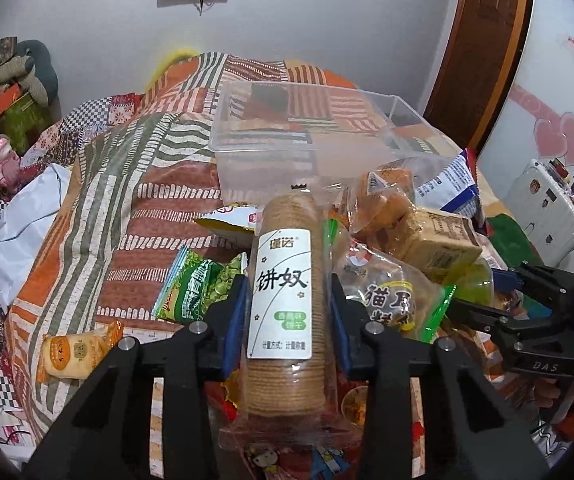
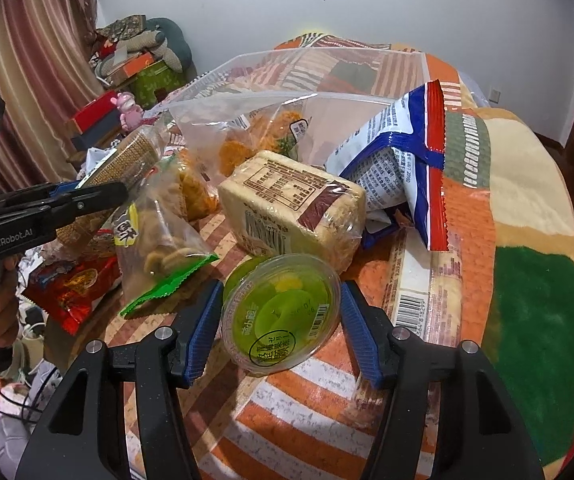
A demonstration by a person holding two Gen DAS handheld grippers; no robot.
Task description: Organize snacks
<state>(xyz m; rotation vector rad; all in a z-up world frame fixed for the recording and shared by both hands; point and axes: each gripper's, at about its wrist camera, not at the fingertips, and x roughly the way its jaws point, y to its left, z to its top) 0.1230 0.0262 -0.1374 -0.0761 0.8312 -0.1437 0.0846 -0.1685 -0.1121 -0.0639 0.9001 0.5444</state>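
Snacks lie heaped on the patchwork quilt, just in front of the clear plastic bin. My left gripper is clamped on the biscuit roll, both blue pads against its wrapper. My right gripper stands wide around the green jelly cup, which lies tilted on its side; I can't tell whether the pads touch it. I'd judge the slick, round cup could squirt out as I close, and too hard a squeeze could crack the biscuits.
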